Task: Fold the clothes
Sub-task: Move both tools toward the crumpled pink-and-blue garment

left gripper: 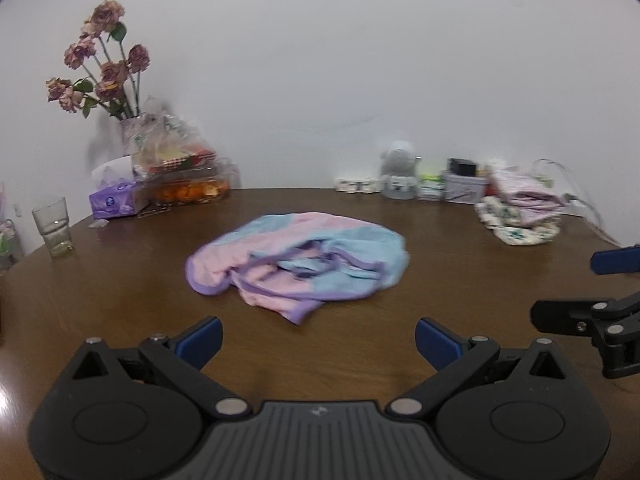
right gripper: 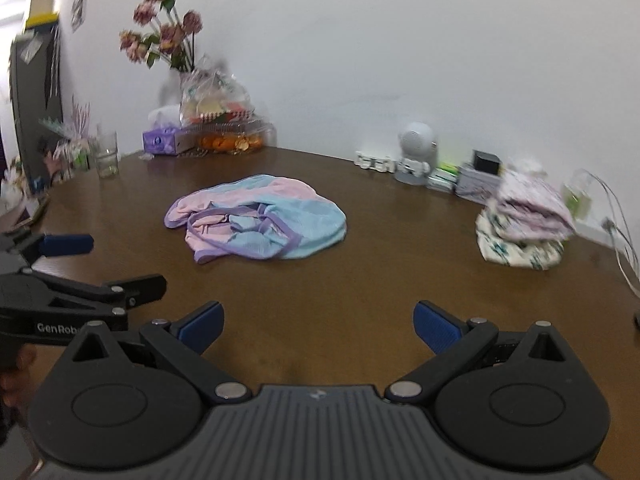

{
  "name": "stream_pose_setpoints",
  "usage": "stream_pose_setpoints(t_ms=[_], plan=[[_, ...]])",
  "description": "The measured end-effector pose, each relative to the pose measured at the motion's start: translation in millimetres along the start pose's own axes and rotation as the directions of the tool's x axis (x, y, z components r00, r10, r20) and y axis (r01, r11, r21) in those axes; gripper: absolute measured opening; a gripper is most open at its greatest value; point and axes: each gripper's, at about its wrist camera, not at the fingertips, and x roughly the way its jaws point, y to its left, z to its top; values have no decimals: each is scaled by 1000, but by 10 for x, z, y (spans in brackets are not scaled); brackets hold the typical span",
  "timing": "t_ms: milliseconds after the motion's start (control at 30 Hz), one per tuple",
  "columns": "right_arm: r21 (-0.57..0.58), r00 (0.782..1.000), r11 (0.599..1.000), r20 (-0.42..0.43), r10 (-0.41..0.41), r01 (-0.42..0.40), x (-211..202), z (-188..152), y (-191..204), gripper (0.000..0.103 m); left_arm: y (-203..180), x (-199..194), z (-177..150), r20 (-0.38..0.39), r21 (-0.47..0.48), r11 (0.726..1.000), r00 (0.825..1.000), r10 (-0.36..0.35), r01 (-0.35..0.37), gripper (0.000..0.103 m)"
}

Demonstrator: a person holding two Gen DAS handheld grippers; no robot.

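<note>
Jaws, left view: left gripper [left gripper: 319, 338] spread wide, blue ribbed pads [left gripper: 202, 336] well apart, nothing between them but bare table [left gripper: 120, 300].
Garment, left view: top [left gripper: 298, 262] lies crumpled near the table's middle, ahead of the left gripper and apart from it; long axis runs left to right across the view, with a purple-edged corner pointing toward the camera.
Cloth, left view: soft knit in pink and pale blue panels, purple binding along the edges and straps, bunched in loose folds; outline a low rounded mound.
Right gripper, left view: right gripper [left gripper: 568, 288] enters from the right edge, black linkage and one blue pad showing, jaws parted, holding nothing.
Pile, left view: folded pile [left gripper: 520, 212] at far right, floral cloth under lilac cloth, well apart from the top.
Table, left view: dark brown wood, glossy, rounded edge.
Back row, left view: glass [left gripper: 54, 226] at left, purple tissue box [left gripper: 114, 200], dried roses [left gripper: 100, 60] in a vase, clear crinkled wrapping beside them; all blurred.

Jaws, right view: right gripper [right gripper: 319, 326] wide open, empty, over bare table [right gripper: 400, 260].
Garment, right view: top [right gripper: 256, 222] sits ahead and left of centre, long axis again left to right, purple straps looped on its near side.
Left gripper, right view: left gripper [right gripper: 120, 264] at the left edge, jaws apart, clear of the top.
Pile, right view: folded pile [right gripper: 524, 224] far right, near a white cable.
</note>
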Motion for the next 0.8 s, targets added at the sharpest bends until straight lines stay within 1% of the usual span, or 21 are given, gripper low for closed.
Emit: stream_pose_setpoints(t_ms=[200, 300, 333, 400, 433, 500, 633, 667, 733, 800], plan=[[-74, 999, 997, -45, 2, -6, 708, 358, 122, 103, 348, 625, 265, -50, 22, 998, 997, 63, -62, 102], [-106, 998, 994, -63, 6, -13, 1093, 494, 199, 103, 454, 957, 329, -84, 31, 996, 992, 91, -89, 101], [-116, 998, 993, -67, -3, -5, 1218, 531, 220, 103, 477, 1051, 341, -96, 30, 995, 990, 100, -97, 100], [-122, 997, 993, -82, -13, 3, 1478, 600, 235, 102, 522, 1237, 363, -119, 21, 994, 986, 113, -111, 93], [-120, 996, 993, -94, -10, -1, 1603, 637, 230, 102, 549, 1350, 378, -135, 12, 993, 984, 118, -117, 92], [-121, 991, 992, -132, 7, -23, 1856, 697, 210, 94, 593, 1515, 405, -157, 1, 993, 981, 116, -118, 92], [-95, 974, 993, -222, 50, -72, 2285, 764, 144, 84, 654, 1783, 427, -213, -12, 993, 971, 111, -116, 87], [-92, 969, 992, -239, 57, -82, 2364, 766, 132, 81, 666, 1830, 422, -224, -14, 993, 968, 110, -116, 86], [-92, 961, 991, -266, 71, -99, 2499, 767, 116, 79, 688, 1922, 411, -247, -17, 993, 963, 108, -115, 82], [-89, 957, 989, -275, 91, -120, 2566, 764, 112, 71, 735, 1965, 417, -253, -44, 992, 962, 106, -121, 78]])
